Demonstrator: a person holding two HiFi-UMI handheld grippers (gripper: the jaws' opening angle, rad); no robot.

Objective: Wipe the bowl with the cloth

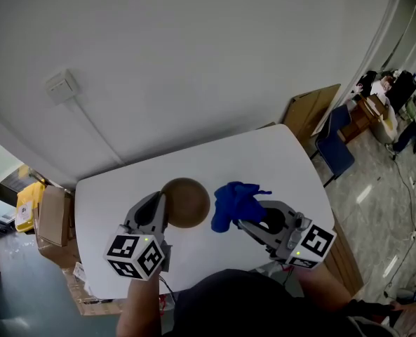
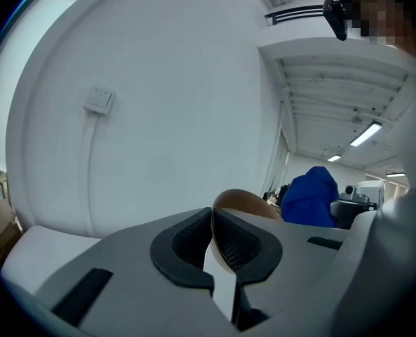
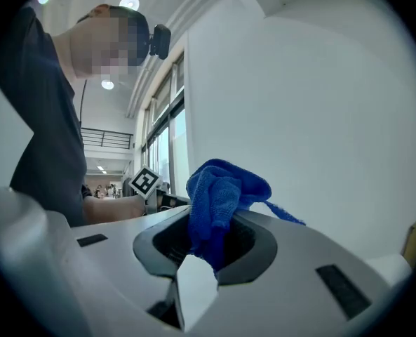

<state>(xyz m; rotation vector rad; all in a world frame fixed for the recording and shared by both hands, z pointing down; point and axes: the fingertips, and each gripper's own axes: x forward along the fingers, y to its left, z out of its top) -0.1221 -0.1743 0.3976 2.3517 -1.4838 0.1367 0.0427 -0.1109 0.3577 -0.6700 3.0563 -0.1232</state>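
Brown bowl (image 1: 186, 202), rim (image 2: 239, 194) nipped by left tongs (image 2: 213, 239), blue cloth (image 1: 233, 202) clamped in right tongs (image 3: 206, 244)

Bowl, look: the bowl (image 1: 186, 202) is round, plain brown and thin-walled.
Bowl, grip: its rim is pinched between the fingers (image 2: 183, 248) of the left gripper (image 2: 212, 216), with the dark pads pressed on both faces of the wall.
Bowl, pose: the body arcs up and forward past the fingertips, leaning toward the right finger's side.
Cloth, look: the cloth (image 3: 222, 195) is deep blue with a terry texture, bunched into a wad.
Cloth, grip: one fold is clamped between the fingers (image 3: 253, 251) of the right gripper (image 3: 209, 223).
Cloth, pose: the bulk swells out beyond the fingertips, and a loose corner trails off the far side.
Cloth to bowl: the wad hangs just beside the bowl's edge; whether they touch cannot be told.
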